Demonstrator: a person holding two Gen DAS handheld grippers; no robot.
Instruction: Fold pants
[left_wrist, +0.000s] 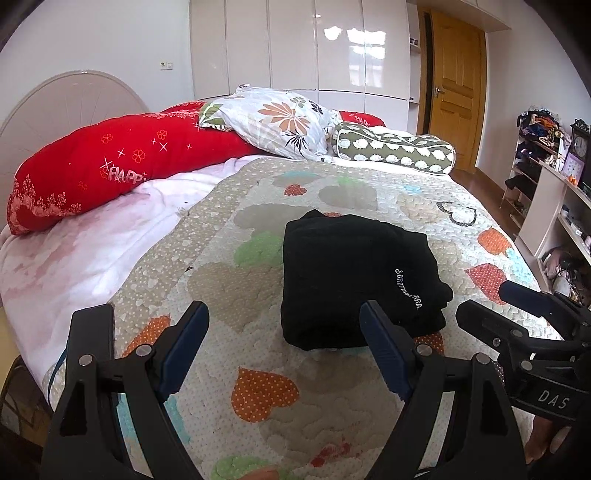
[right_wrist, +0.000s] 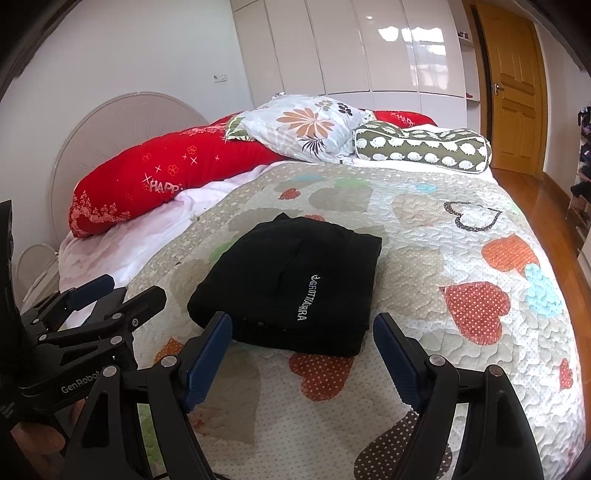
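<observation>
We see the black pants (left_wrist: 354, 277) folded into a compact stack on the quilt (left_wrist: 369, 192) — probably 3 layers. Left gripper (left_wrist: 284, 321) and right gripper (right_wrist: 303, 332) both spread wide, empty — hovering just short of the stack.

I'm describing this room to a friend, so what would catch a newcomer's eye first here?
The black folded pants lie mid-bed on the heart-patterned quilt, just beyond both open grippers. Behind them, a bright red pillow lies along the headboard side.
</observation>
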